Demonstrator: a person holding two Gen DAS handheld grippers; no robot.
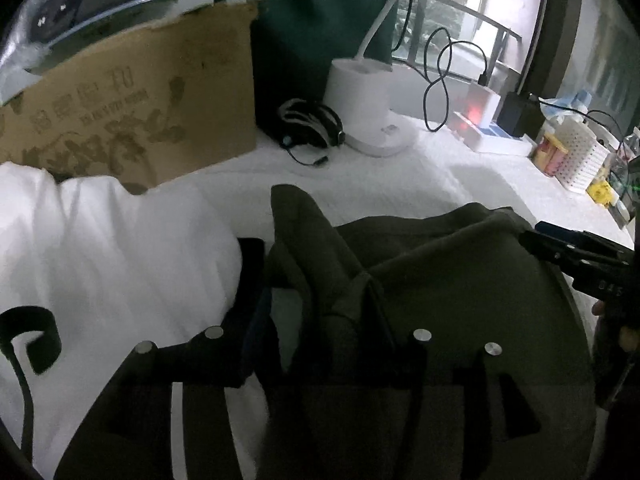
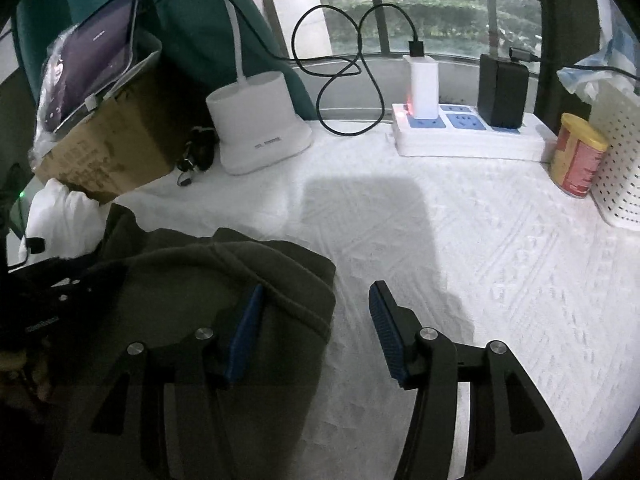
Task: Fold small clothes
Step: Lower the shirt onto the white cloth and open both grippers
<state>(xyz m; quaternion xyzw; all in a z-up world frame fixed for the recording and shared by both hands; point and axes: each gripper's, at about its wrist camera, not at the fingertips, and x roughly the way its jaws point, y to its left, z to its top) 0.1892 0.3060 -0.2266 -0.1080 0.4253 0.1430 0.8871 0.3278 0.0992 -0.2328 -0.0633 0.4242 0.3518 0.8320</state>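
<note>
Olive garment (image 2: 208, 280), folded, thick-hemmed

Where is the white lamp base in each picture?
Left wrist view: the round white plastic lamp base stands upper middle, behind the dark green garment.
Right wrist view: lamp base upper left, beside the brown cardboard box.
Shared landmark: the cardboard box.
</note>
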